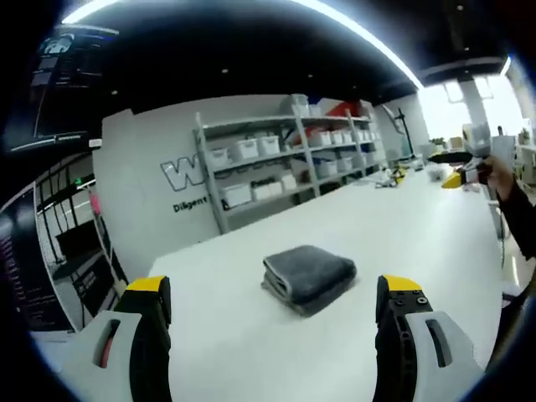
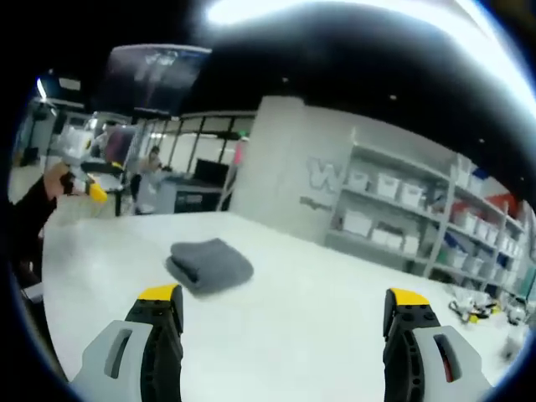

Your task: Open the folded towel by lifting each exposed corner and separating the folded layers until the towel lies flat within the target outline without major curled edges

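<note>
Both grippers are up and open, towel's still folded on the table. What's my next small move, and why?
Probably bring the left gripper down toward the folded grey towel and aim for a top-layer corner. The towel lies fully folded on the white table, untouched, and both the left and the right gripper hang apart from it with jaws wide.

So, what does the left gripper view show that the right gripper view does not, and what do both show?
Left gripper view alone: a dark rack left of the wall.

Right gripper view alone: glass partitions and a desk with a monitor behind the table.

Both: the folded grey towel on the white table, shelves of white bins, and open yellow-tipped tongs, left and right, short of the towel.
</note>
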Available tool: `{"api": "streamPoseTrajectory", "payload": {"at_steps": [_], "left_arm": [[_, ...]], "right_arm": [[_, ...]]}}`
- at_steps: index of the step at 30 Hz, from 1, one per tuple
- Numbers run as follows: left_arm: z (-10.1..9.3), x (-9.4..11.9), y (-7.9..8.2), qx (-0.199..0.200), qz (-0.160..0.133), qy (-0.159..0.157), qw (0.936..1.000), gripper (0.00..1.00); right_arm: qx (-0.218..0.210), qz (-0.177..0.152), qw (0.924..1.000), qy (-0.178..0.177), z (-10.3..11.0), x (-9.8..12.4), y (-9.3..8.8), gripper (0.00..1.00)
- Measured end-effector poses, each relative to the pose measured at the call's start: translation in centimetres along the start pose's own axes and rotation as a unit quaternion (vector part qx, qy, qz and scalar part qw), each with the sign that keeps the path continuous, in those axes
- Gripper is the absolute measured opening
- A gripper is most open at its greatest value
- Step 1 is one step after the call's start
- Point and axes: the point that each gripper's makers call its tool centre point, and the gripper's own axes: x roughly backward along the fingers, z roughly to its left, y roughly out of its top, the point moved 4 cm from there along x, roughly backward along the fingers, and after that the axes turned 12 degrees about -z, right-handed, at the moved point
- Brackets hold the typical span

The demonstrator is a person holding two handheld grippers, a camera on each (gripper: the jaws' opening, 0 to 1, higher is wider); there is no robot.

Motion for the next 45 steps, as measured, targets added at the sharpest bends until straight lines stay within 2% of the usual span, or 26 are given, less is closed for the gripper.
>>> {"api": "streamPoseTrajectory", "payload": {"at_steps": [5,11,17,31,38,45], "left_arm": [[0.4,-0.7,0.2,0.002,-0.001,-0.005,1.0000,1.00],[1.5,-1.7,-0.1,-0.021,0.019,0.002,0.9996,1.00],[2.2,-3.1,0.3,-0.011,0.019,-0.001,0.9998,1.00],[2.3,-5.5,1.5,-0.012,0.011,-0.021,0.9996,1.00],[2.7,-6.7,1.4,-0.009,0.016,-0.027,0.9995,1.00],[2.4,-8.0,0.7,-0.014,0.029,-0.041,0.9986,1.00]], "right_arm": [[0.005,0.001,1.0000,0.004,-0.1,-0.9,0.4,1.00],[0.015,0.008,0.9998,0.005,-0.9,-2.1,0.4,1.00],[0.015,0.012,0.9998,0.003,-1.5,-3.3,0.3,1.00],[0.020,0.020,0.9995,0.013,-2.0,-5.8,0.8,1.00],[0.027,0.021,0.9993,0.012,-2.3,-6.6,1.1,1.00],[0.027,0.031,0.9991,0.013,-3.1,-8.0,0.4,1.00]]}}
